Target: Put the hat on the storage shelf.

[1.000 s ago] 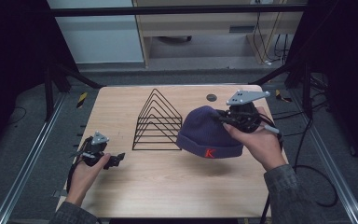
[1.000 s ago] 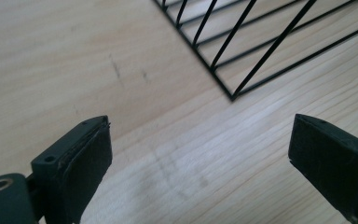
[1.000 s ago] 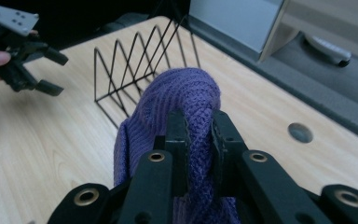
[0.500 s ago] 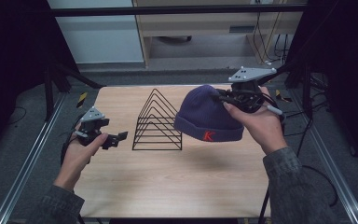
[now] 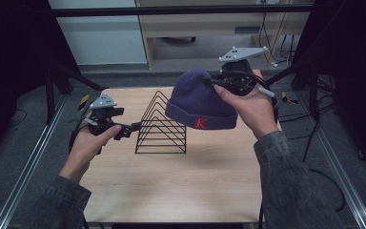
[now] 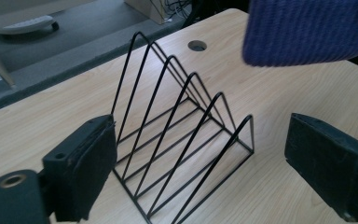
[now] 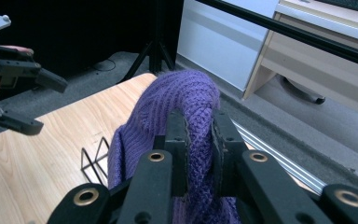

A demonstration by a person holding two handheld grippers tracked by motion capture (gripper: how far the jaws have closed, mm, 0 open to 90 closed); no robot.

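A purple knit beanie (image 5: 198, 102) with a red K on its cuff hangs in the air above the wooden table (image 5: 171, 186). My right gripper (image 5: 213, 82) is shut on its crown; in the right gripper view both pads pinch the knit (image 7: 168, 107). A black wire rack (image 5: 164, 126) of triangular loops stands on the table, just below and left of the beanie. My left gripper (image 5: 132, 128) hovers at the rack's left end. Its jaws have just been closing a little, still stand wide apart and hold nothing. The rack (image 6: 182, 126) lies just beyond them.
A round hole (image 6: 196, 45) sits in the tabletop behind the rack. Metal rails (image 5: 33, 157) run along both sides of the table. Cabinets (image 5: 205, 24) and stand legs lie beyond the far edge. Bare wood spreads in front of the rack.
The right hand has lifted the beanie off the table and carried it left, toward the rack. The left hand has risen and moved right, up to the rack's left end.
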